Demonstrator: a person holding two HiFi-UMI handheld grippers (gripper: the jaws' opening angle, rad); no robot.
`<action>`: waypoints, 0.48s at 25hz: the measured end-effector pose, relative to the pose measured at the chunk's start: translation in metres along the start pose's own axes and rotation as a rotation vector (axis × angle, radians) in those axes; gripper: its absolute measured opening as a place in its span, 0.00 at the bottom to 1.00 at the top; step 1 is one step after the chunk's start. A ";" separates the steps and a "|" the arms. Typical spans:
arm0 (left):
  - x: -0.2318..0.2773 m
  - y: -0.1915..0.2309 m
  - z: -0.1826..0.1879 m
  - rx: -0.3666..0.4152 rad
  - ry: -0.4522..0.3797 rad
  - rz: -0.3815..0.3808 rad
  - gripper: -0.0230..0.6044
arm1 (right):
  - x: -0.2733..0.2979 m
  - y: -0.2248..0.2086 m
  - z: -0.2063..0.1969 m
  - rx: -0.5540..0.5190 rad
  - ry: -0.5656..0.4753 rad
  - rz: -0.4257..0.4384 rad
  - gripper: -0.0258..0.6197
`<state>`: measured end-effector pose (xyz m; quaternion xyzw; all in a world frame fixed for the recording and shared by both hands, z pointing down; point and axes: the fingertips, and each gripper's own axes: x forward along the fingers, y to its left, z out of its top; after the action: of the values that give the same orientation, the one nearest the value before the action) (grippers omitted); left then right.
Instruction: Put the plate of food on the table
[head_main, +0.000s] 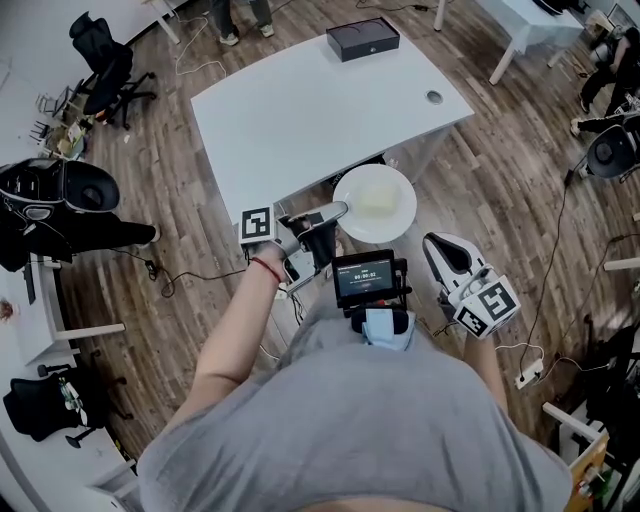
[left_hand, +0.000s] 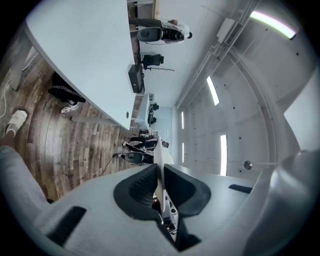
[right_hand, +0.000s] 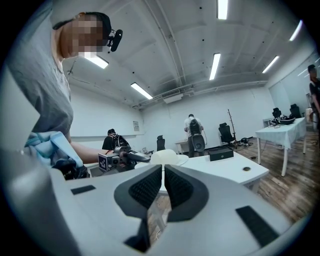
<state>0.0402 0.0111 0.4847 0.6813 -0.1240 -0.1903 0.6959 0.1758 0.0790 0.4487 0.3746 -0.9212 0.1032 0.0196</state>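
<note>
A white plate (head_main: 375, 200) with a pale mound of food (head_main: 378, 203) hangs just off the near edge of the white table (head_main: 300, 110). My left gripper (head_main: 340, 211) is shut on the plate's left rim. In the left gripper view the plate (left_hand: 159, 155) shows edge-on, pinched between the dark pads of the left gripper (left_hand: 160, 167). My right gripper (head_main: 432, 243) hangs to the right of the plate, apart from it. Its jaws are together with nothing between them. In the right gripper view, beyond the right gripper (right_hand: 163, 170), the plate (right_hand: 167, 158) is level with the tabletop (right_hand: 225, 167).
A black box (head_main: 362, 38) lies at the table's far edge and a round cable hole (head_main: 433, 97) is near its right corner. Office chairs (head_main: 105, 65) stand at left, cables (head_main: 180, 275) run over the wood floor, and another white table (head_main: 530, 25) stands at top right.
</note>
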 end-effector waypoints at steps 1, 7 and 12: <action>0.000 0.002 0.007 -0.006 -0.003 -0.001 0.08 | 0.008 -0.002 0.000 0.002 0.003 0.003 0.09; 0.008 -0.004 0.065 -0.032 -0.021 -0.015 0.08 | 0.069 -0.031 0.020 0.006 0.006 0.017 0.09; 0.007 -0.002 0.132 -0.030 -0.039 -0.013 0.08 | 0.127 -0.051 0.036 -0.005 0.028 0.018 0.09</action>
<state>-0.0108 -0.1113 0.4873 0.6677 -0.1303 -0.2097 0.7023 0.1211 -0.0511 0.4367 0.3648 -0.9244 0.1062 0.0324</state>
